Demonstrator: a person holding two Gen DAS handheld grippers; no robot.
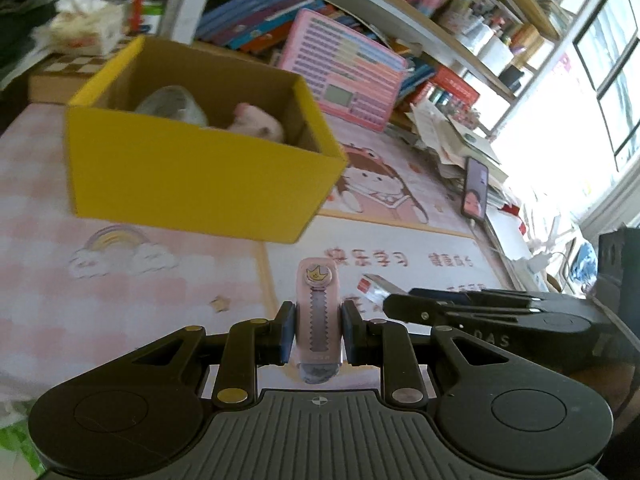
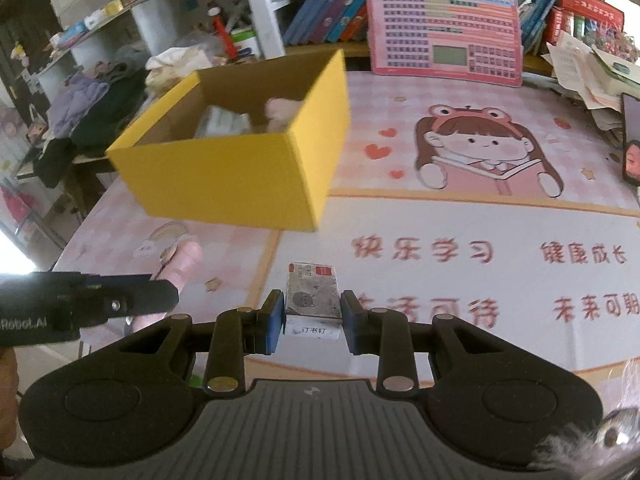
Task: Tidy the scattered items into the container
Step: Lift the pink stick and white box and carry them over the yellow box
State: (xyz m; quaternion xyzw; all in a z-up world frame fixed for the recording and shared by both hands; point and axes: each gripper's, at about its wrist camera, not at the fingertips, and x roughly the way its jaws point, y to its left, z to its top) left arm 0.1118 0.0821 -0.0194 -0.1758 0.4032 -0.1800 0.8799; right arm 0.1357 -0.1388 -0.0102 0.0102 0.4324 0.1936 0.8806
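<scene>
A yellow cardboard box (image 1: 192,176) stands on the pink cartoon desk mat, also in the right wrist view (image 2: 236,176). Inside it lie a roll of clear tape (image 1: 172,106) and a pink plush toy (image 1: 256,122). My left gripper (image 1: 316,334) is shut on a pink utility knife (image 1: 317,312), held above the mat in front of the box. My right gripper (image 2: 312,322) is shut on a small staple box (image 2: 313,296), also in front of the yellow box. The right gripper shows at the right of the left view (image 1: 400,304), the left gripper at the left of the right view (image 2: 168,292).
A pink toy learning tablet (image 2: 444,28) leans against books at the back. A phone (image 1: 476,192) stands at the right by a stack of papers. A tissue pack (image 1: 88,28) and clothes (image 2: 92,108) lie behind the box at the left.
</scene>
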